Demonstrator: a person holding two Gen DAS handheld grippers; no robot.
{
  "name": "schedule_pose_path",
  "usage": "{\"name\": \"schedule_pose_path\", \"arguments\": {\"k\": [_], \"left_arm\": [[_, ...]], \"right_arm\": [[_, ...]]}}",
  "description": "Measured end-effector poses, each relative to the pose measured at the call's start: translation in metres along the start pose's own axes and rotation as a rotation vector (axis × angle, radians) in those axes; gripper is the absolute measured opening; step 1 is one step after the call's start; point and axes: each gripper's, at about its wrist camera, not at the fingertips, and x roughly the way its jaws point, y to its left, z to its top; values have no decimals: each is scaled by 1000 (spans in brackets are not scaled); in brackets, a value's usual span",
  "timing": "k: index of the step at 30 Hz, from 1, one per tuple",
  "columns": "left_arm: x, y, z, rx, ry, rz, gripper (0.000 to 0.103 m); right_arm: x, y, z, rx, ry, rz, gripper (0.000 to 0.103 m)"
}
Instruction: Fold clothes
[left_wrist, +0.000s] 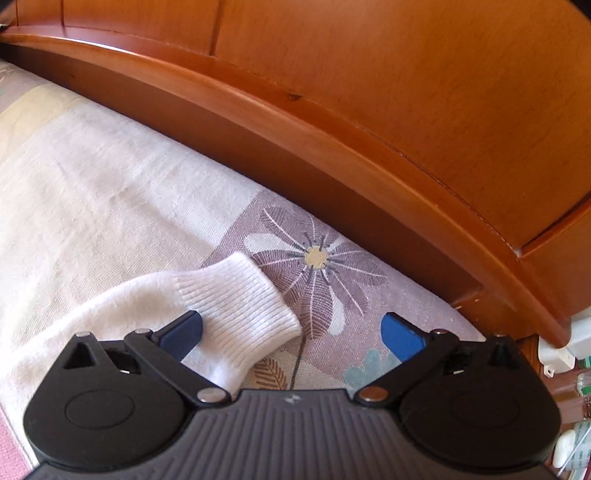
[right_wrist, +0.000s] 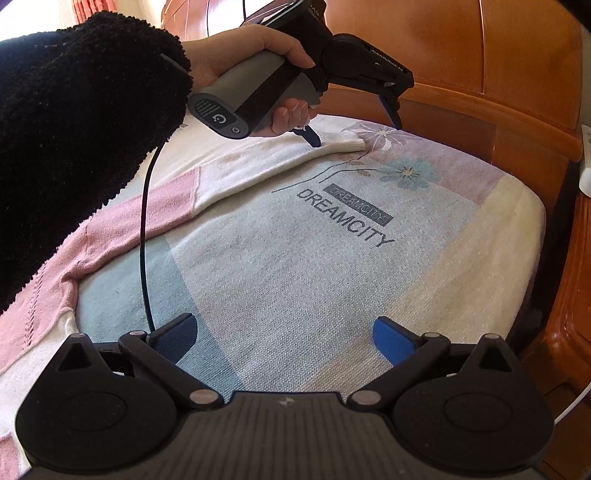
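L gripper (left_wrist: 291, 332) spread wide over white ribbed cuff (left_wrist: 243, 306), lower centre of L wrist view; L blue pad (left_wrist: 183, 334) touching the knit, R pad off the cloth, nothing grasped. Pink-and-white sweater (right_wrist: 110, 236) spread flat on bed cover (right_wrist: 295, 266), sleeve running to upper centre of R wrist view w/ cuff beside purple flower print. R gripper (right_wrist: 284, 338) also released, low over blue patch of cover, bottom centre. Wooden headboard (left_wrist: 369, 92) across top. Hand (right_wrist: 251, 62) in black fuzzy sleeve gripping L tool, upper left.
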Motion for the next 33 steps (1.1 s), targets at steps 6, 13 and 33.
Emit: {"name": "schedule_pose_path", "arguments": {"k": [6,13,33], "left_arm": [[-14,10,8,-17,-98,-28,102],[-25,36,11,-86,-38,-11,102],[-103,84,-107,-178,-65,6,102]], "right_arm": [[1,-1,1,1,1,0,103],[-1,-1,2,-6,-4,11,103],[-21,-47,-4,82,-37,-114,103]]}}
